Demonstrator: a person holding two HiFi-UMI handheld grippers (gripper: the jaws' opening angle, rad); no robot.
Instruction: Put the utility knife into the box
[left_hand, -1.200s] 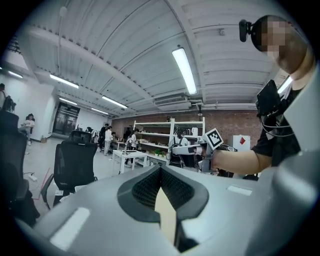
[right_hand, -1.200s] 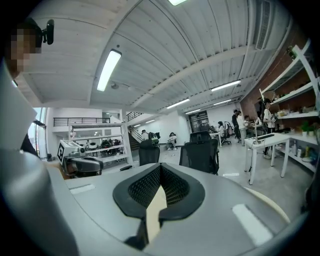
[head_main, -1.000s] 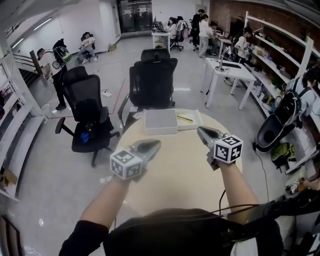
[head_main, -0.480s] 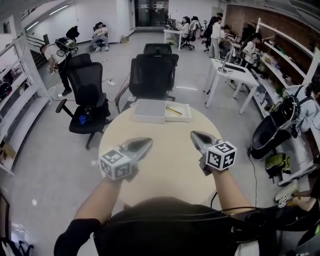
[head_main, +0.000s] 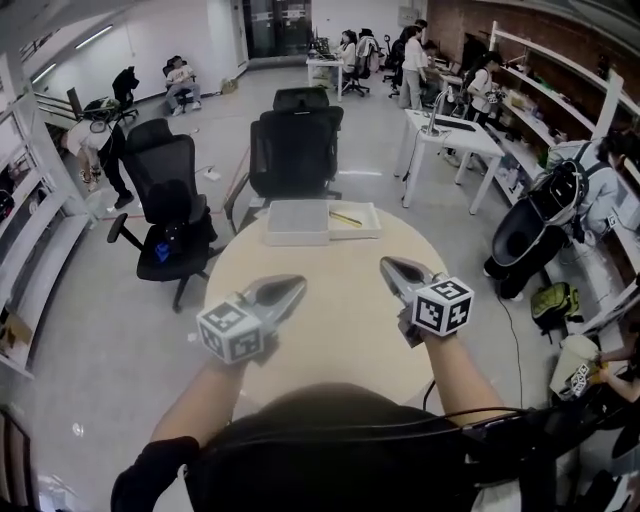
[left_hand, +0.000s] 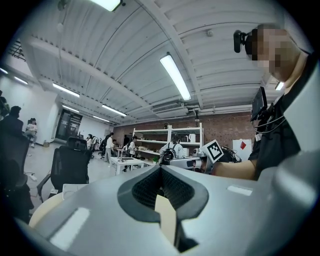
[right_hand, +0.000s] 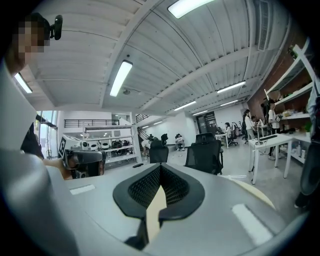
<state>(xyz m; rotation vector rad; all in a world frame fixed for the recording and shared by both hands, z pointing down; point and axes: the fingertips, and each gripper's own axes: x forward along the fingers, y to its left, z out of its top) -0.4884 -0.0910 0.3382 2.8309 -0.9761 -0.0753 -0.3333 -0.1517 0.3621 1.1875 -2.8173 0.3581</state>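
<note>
A thin yellow utility knife (head_main: 346, 217) lies in a shallow white tray (head_main: 366, 226) at the far edge of the round beige table (head_main: 340, 330). A white box (head_main: 297, 222) stands beside it on the left, touching the tray. My left gripper (head_main: 298, 284) hovers over the near left of the table, shut and empty. My right gripper (head_main: 385, 265) hovers over the near right, also shut with nothing between its jaws. Both point toward the box, well short of it. The left gripper view shows the left gripper (left_hand: 160, 167) with its jaws meeting, and the right gripper view shows the same of the right gripper (right_hand: 160, 166).
Two black office chairs (head_main: 295, 150) (head_main: 170, 215) stand just behind the table. A white desk (head_main: 455, 140) and a black pram-like cart (head_main: 530, 235) are at the right. Shelving lines both walls. Several people are far off in the room.
The head view has shifted slightly. Both grippers stay shut and hold almost the same places above the table. The knife and box have not moved.
</note>
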